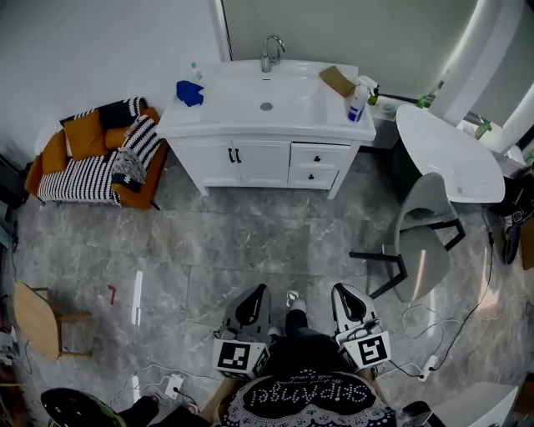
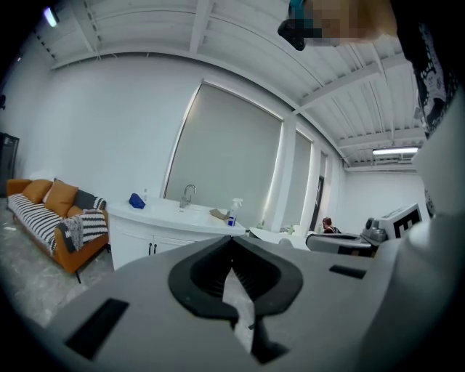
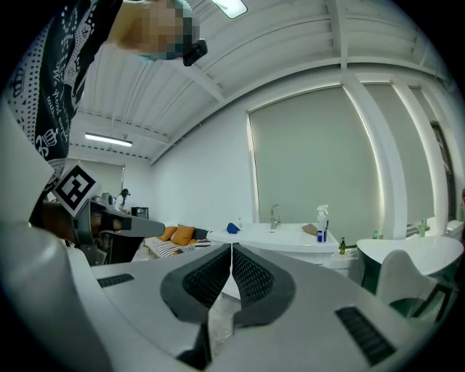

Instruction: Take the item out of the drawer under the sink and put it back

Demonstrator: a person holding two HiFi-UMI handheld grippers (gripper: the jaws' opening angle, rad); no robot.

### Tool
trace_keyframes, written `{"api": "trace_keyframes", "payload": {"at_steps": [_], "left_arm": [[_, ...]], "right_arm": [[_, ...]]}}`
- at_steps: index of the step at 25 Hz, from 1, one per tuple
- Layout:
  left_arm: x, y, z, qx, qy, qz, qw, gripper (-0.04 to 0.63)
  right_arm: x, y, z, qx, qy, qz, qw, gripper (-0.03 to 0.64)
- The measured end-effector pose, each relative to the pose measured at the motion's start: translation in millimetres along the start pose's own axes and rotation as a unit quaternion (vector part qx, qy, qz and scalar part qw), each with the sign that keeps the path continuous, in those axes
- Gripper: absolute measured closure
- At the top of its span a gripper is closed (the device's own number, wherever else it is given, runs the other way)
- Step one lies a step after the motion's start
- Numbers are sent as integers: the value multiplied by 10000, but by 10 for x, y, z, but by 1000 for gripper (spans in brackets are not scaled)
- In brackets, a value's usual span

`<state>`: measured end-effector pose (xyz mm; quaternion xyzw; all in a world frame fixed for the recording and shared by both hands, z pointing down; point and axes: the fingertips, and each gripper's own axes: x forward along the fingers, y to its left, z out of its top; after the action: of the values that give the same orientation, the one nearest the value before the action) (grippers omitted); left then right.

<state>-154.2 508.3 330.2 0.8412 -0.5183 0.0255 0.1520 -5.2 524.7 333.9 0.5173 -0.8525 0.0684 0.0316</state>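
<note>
Vanity [image 1: 250, 163] at 12: white, blk handles [image 1: 234, 155]; basin top [image 1: 300, 104] white, faucet [image 1: 269, 52] silver. Blue cloth [image 1: 189, 92] at the top's 9 side; tan-brown pad [image 1: 338, 80] + white/blue spray bottle [image 1: 358, 104] at its 3 side. Sofa [image 1: 50, 158] at 10: orange, w/ orange cushion [image 1: 86, 133] & blk/white striped throw [image 1: 83, 177]. Floor [image 1: 250, 242]: grey marbled tiles, pale streaks. Round table [image 1: 450, 154] at 2: white. Chair [image 1: 425, 238] at 3: pale grey shell, blk legs. Stool [image 1: 33, 317] at 8: light wood. Left gripper [image 1: 260, 289] & right gripper [image 1: 340, 288] at 6: grey bodies, blk ribbed pads [image 3: 251, 280]; marker cubes [image 1: 238, 356] blk squares on white. Person's top [image 1: 309, 396] at 6: blk w/ white print. Wall [image 1: 108, 42] white; blind [image 1: 350, 25] grey-green.
</note>
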Motion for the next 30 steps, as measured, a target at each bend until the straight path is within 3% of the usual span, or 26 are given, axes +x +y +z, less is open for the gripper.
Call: {"api": "trace_keyframes", "payload": {"at_steps": [7,14,20,23,27,30], "left_arm": [[461,-140,18,282,-5,-69,9996,591],[699,-317,116,74,-237,-132,9996,591],[796,-284,46,75,-33,-134,9999,591],[801,-247,-63,120,263,-168,9994,591],[924,-117,-19,-129,121,-150,9997,591],[1058,27,16,-87,348,-209,9991,591]], "right_arm": [[135,-442,14,-94,-63,58,9999,597],[189,-617,-45,13,28,423,9991,597],[261,-674,-130,-8,193,475,9987,597],[308,-675,-138,33,275,454,9986,597],[452,-673,-163,-6,345,426,9985,597],[619,-698,-107,-12,314,336,9989,597]]}}
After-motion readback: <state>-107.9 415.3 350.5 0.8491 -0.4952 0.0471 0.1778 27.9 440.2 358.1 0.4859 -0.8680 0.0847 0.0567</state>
